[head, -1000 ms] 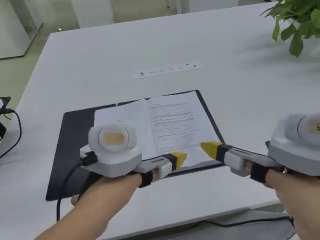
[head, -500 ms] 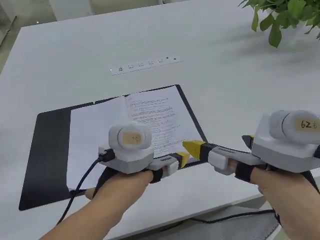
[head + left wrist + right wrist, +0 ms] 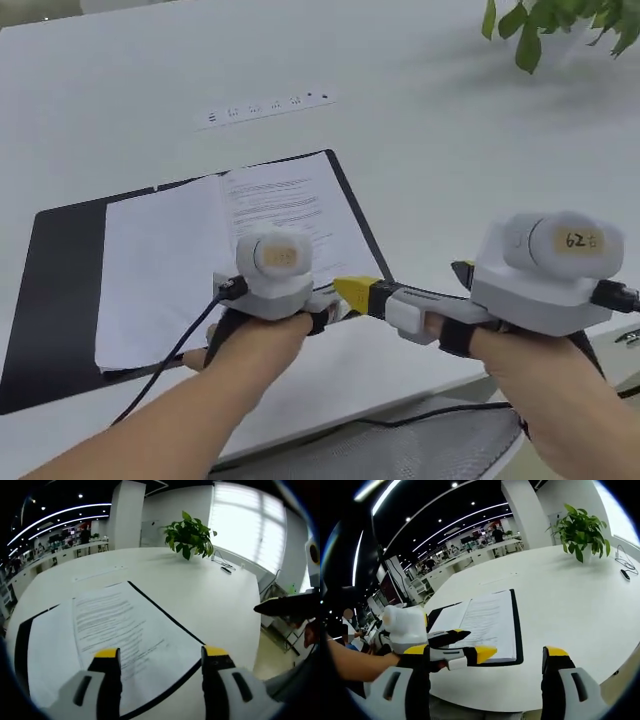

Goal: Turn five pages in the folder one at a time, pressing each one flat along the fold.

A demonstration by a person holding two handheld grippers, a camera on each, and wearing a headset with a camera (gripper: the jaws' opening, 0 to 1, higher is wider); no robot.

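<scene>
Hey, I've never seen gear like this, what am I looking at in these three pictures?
A person holds two hand tools, each with two yellow-tipped jaws that pinch like tongs. The wide picture comes from a camera on the person's head; the round ones come from cameras on the left gripper and the right gripper. On the white table lies an open black folder with printed white pages, with a green leafy plant at the far right. Both pairs of jaws are open and hold nothing, poised by the folder's near right corner.
</scene>
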